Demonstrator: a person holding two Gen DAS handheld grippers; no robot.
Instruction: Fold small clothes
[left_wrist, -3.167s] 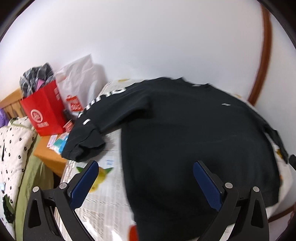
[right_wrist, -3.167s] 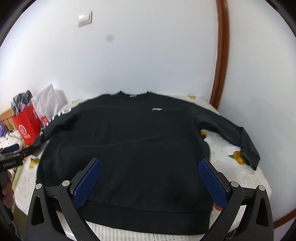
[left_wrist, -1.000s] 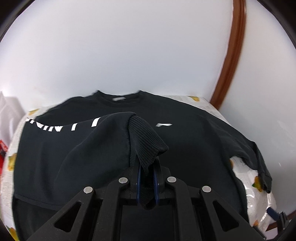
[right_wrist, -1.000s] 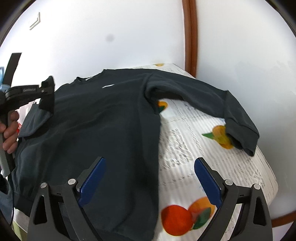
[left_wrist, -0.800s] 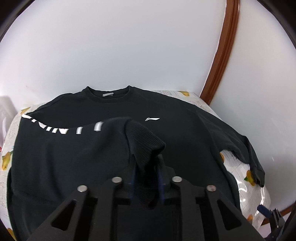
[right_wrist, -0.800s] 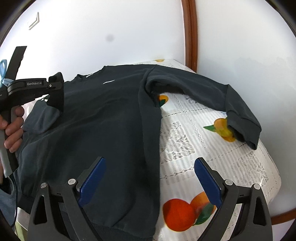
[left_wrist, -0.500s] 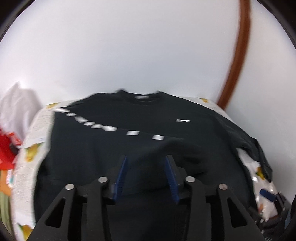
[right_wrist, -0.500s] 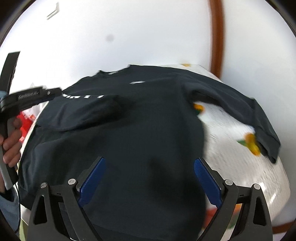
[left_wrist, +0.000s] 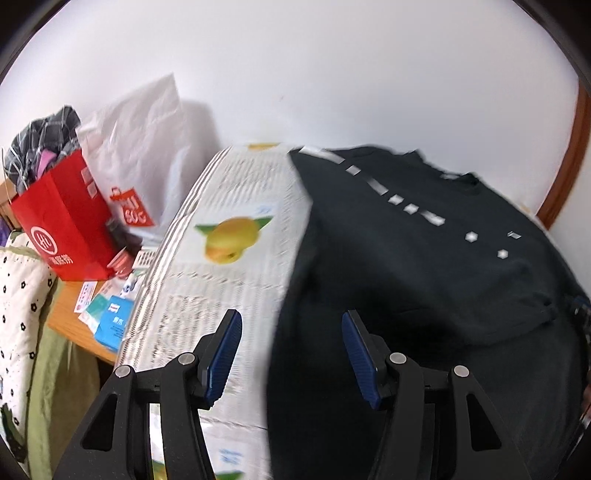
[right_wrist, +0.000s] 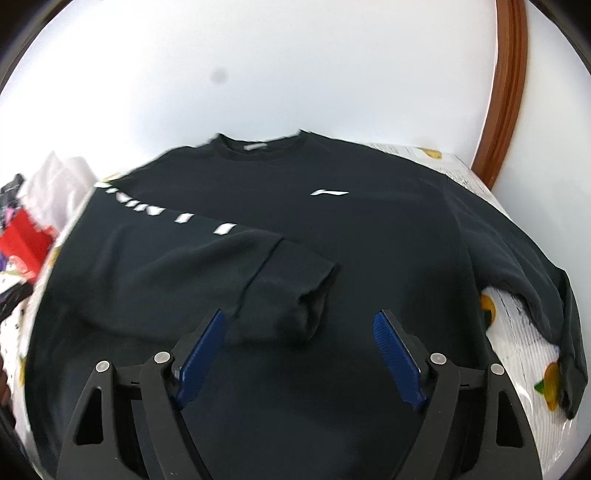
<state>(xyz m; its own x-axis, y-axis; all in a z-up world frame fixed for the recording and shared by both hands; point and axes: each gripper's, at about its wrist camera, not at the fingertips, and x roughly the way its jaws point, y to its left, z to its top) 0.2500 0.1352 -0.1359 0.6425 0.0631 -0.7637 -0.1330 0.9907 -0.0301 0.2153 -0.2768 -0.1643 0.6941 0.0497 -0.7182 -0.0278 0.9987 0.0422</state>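
A black sweatshirt (right_wrist: 369, 236) lies flat on a white tablecloth with fruit prints (left_wrist: 229, 236). Its left sleeve (right_wrist: 207, 266), with white lettering, is folded across the chest, cuff (right_wrist: 295, 288) near the middle. Its right sleeve (right_wrist: 524, 273) still lies out to the right, over the table edge. My left gripper (left_wrist: 291, 350) is open and empty above the sweatshirt's left edge (left_wrist: 295, 295). My right gripper (right_wrist: 299, 354) is open and empty, just in front of the folded cuff.
Left of the table stand a red paper bag (left_wrist: 62, 229) with checked cloth in it and a white plastic bag (left_wrist: 144, 147), with small packets (left_wrist: 110, 314) on a wooden surface. A white wall and brown door frame (right_wrist: 506, 85) lie behind.
My left gripper let go of the sleeve cuff, opened and swung left to the sweatshirt's left edge. The sleeve now lies folded over the chest. My right gripper turned back toward the middle.
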